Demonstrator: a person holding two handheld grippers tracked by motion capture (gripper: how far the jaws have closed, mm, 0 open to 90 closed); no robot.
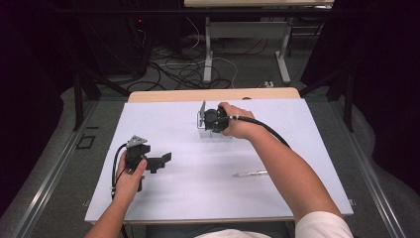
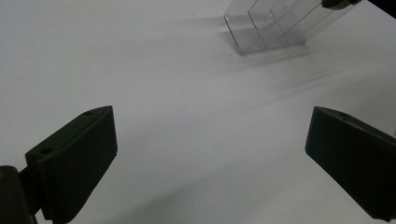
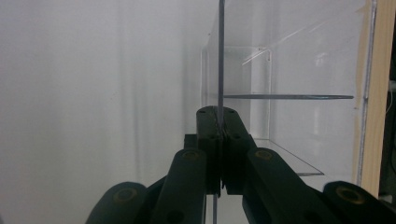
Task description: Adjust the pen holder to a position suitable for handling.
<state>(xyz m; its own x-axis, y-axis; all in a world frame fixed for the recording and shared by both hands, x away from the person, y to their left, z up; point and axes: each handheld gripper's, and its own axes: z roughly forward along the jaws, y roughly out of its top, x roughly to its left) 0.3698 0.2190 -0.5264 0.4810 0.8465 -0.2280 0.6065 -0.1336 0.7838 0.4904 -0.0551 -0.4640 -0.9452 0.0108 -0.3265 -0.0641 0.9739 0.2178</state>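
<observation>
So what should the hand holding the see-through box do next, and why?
Probably keep the right gripper clamped and steady the clear box upright on the white table: its jaws pinch one thin wall, while the left gripper is open and the pen lies loose.

High view above the near edge, looking forward and down over the white table [image 1: 198, 193], left gripper view low over it, facing the clear holder [image 2: 266, 28] at upper right, right gripper view pressed close against that holder [image 3: 289, 93]

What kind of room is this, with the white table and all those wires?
Probably a lab or workshop for recording hand tasks. Cables tangle on the floor, black frame bars surround the white table, and a person holds a gripper in each hand.
</observation>
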